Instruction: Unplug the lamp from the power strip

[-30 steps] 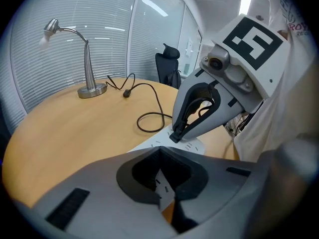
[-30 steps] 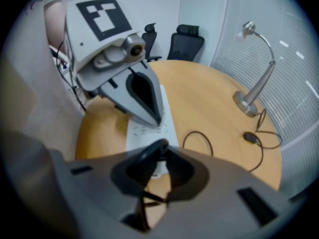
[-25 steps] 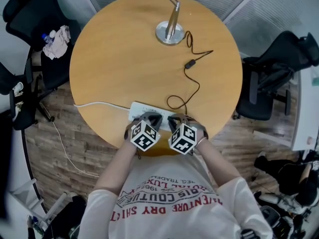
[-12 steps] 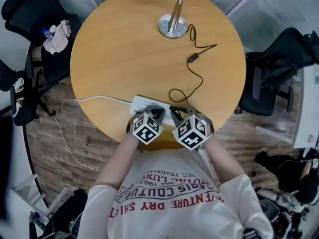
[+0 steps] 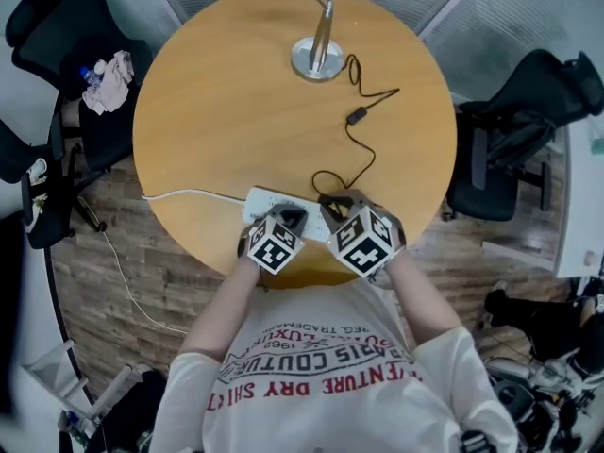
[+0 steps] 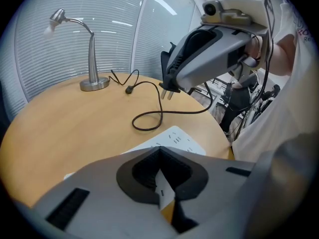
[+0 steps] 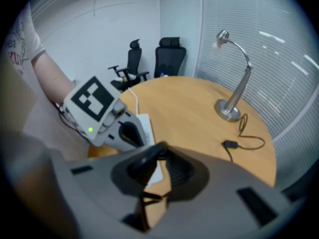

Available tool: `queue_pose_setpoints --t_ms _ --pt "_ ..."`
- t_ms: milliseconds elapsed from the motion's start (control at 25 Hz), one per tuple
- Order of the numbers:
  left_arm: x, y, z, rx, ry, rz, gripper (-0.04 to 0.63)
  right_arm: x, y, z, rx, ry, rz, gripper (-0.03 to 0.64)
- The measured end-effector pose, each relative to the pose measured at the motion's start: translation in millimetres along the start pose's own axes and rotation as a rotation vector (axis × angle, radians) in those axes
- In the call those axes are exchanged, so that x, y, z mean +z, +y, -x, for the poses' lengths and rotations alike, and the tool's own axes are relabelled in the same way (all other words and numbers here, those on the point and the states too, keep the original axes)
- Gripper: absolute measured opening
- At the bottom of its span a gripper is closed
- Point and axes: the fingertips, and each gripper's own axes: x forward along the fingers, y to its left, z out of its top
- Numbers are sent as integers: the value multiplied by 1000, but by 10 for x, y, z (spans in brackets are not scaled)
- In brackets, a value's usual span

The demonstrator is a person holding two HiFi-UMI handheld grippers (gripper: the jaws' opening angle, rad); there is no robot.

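A silver desk lamp (image 5: pixel 316 57) stands at the far side of the round table (image 5: pixel 217 111). Its black cord (image 5: pixel 363 154) runs past an inline switch (image 5: pixel 358 117) to a black plug (image 6: pixel 168 86). My right gripper (image 6: pixel 169 83) is shut on that plug and holds it in the air, prongs bare, just above the white power strip (image 6: pixel 175 137). In the right gripper view the plug (image 7: pixel 143 167) sits dark between the jaws. My left gripper (image 5: pixel 288 217) is shut, with its tips down on the strip (image 5: pixel 260 202) near the table's front edge.
The strip's white cable (image 5: pixel 184 195) trails off the table's left edge to the wooden floor. Black office chairs stand at the left (image 5: pixel 57 26) and at the right (image 5: pixel 514 130). Window blinds (image 6: pixel 45 54) run behind the lamp.
My right gripper has risen a little toward the camera with the plug, and the cord's loop has shifted up the table. The left gripper has stayed on the strip.
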Motion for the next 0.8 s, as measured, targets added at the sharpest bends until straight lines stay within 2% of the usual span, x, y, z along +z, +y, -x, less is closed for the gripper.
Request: queue_pose_setpoints --t_ms 200,360,600,800 --pt "-2 16 9 60 -28 10 28 3 -16 90 -13 -42 -32 72" --pt "36 66 144 103 -36 43 28 126 -81 245 -68 -183 -71 72" --pt "652 301 761 245 -267 46 28 416 -258 605 -206 -414 -94 72" --pt "1197 376 1379 361 -435 -43 28 638 -309 893 -270 -548 -81 73"
